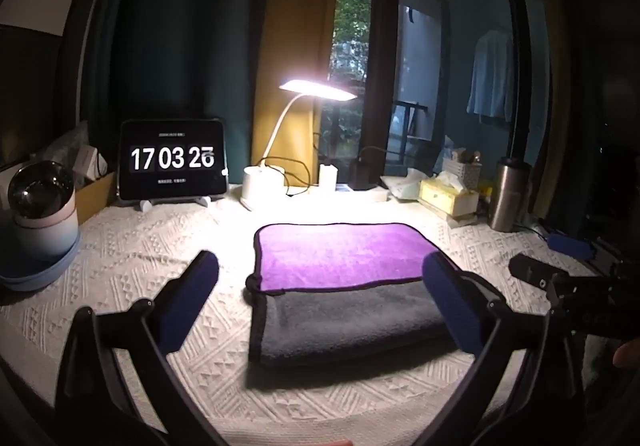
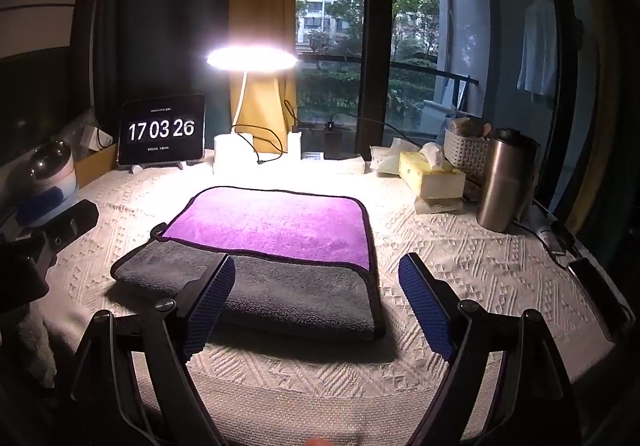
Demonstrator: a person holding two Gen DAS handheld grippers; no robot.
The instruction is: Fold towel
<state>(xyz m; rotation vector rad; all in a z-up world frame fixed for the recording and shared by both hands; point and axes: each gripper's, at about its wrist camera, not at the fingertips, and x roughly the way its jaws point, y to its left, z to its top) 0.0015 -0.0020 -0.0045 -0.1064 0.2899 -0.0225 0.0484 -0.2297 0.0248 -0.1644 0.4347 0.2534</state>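
The towel (image 1: 340, 258) lies on the white patterned tablecloth, purple face up at the back, with its grey near part (image 1: 344, 322) folded over toward me. It also shows in the right wrist view (image 2: 276, 226). My left gripper (image 1: 320, 298) is open and empty, hovering above the towel's near left part. My right gripper (image 2: 316, 302) is open and empty, above the towel's near right edge. The right gripper's body shows at the right in the left wrist view (image 1: 568, 286).
A lit desk lamp (image 1: 316, 90) stands behind the towel. A tablet clock (image 1: 172, 162) is at back left, a round container (image 1: 40, 214) at far left. A tissue box (image 2: 428, 174), basket (image 2: 466, 154) and steel flask (image 2: 500, 182) stand at back right.
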